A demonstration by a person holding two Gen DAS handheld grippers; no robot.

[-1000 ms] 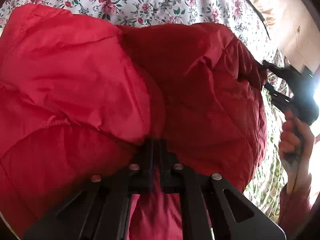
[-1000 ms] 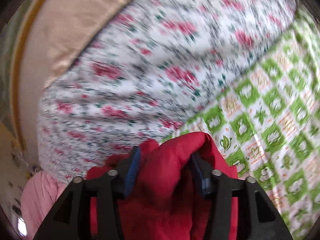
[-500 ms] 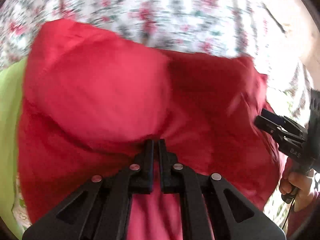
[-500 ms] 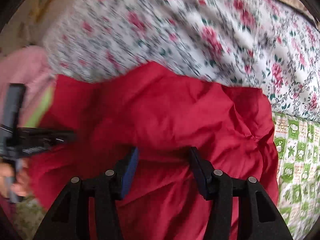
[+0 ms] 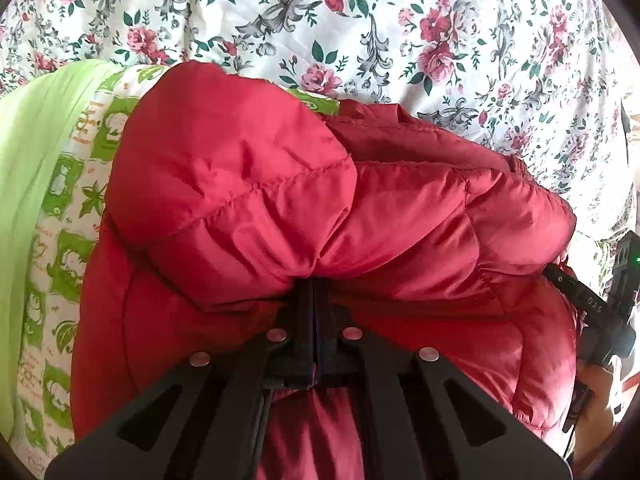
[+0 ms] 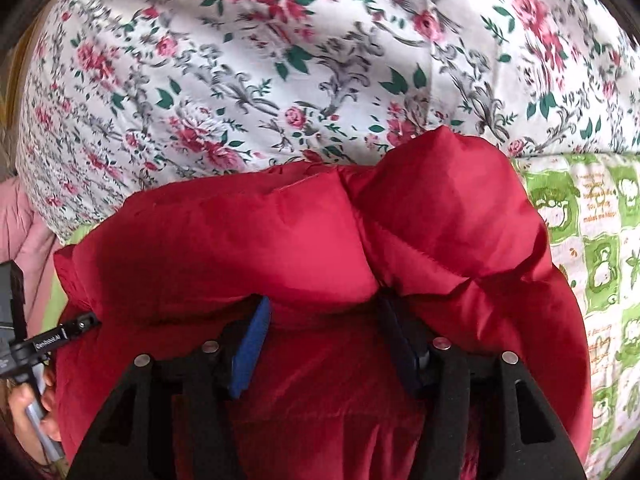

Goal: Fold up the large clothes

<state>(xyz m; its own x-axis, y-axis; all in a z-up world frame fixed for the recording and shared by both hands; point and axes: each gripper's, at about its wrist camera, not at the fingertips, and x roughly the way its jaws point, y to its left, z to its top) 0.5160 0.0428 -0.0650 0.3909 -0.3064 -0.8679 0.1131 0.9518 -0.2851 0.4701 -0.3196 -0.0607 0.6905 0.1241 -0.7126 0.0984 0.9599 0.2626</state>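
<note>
A red quilted puffer jacket point(image 5: 360, 216) lies bunched on the bed and fills the lower half of both views; it also shows in the right wrist view point(image 6: 320, 240). My left gripper point(image 5: 314, 288) is shut on a fold of the jacket, its jaws pressed together. My right gripper point(image 6: 324, 308) has its blue-padded jaws apart with a thick wad of red jacket between them. The right gripper also shows at the right edge of the left wrist view point(image 5: 588, 304), at the jacket's far side. The left gripper shows at the left edge of the right wrist view point(image 6: 60, 334).
A white quilt with pink roses point(image 5: 360, 20) covers the bed behind the jacket. A green and white patterned blanket point(image 5: 68, 208) lies to the left, and shows at the right of the right wrist view point(image 6: 592, 248). A pink cloth point(image 6: 24, 232) sits at the far left.
Both grippers have swung the jacket across the bed and lowered it. The green blanket has come into the left wrist view. The right gripper now faces the jacket, not the bedding.
</note>
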